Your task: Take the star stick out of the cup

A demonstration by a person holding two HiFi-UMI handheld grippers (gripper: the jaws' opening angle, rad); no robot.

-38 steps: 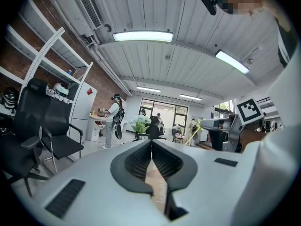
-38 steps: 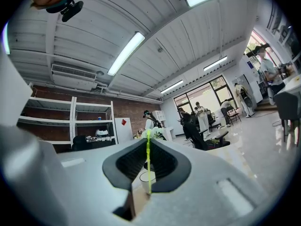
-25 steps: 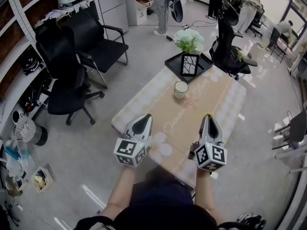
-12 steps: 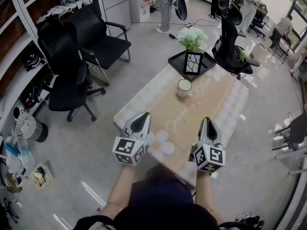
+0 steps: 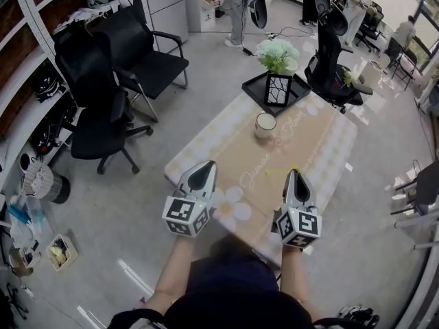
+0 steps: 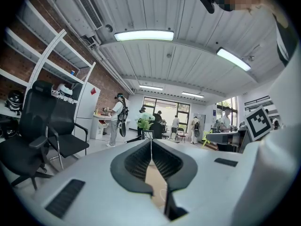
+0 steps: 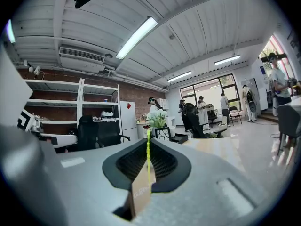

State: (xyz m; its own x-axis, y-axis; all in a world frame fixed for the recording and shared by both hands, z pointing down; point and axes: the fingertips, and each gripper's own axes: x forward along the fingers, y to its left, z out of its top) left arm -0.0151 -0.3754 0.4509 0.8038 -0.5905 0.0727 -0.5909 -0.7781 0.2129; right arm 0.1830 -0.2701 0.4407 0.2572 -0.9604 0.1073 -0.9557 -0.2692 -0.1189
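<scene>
Yellow-green star stick (image 7: 148, 160) is clamped thin-edge-on between the jaws of my right gripper (image 7: 148, 140), out of the cup (image 5: 265, 125). The cup stands farther up the table (image 5: 199, 146), near a black tray (image 5: 251, 89). My left gripper (image 6: 151, 141) has its jaws together with nothing between them

No text can be read. Cursive lettering (image 5: 274, 162) runs along the surface (image 5: 329, 166), too small to make out. A tan tag (image 7: 140, 192) beside the stick (image 7: 148, 157) in the right tongs (image 7: 147, 145) carries short, illegible print.
</scene>
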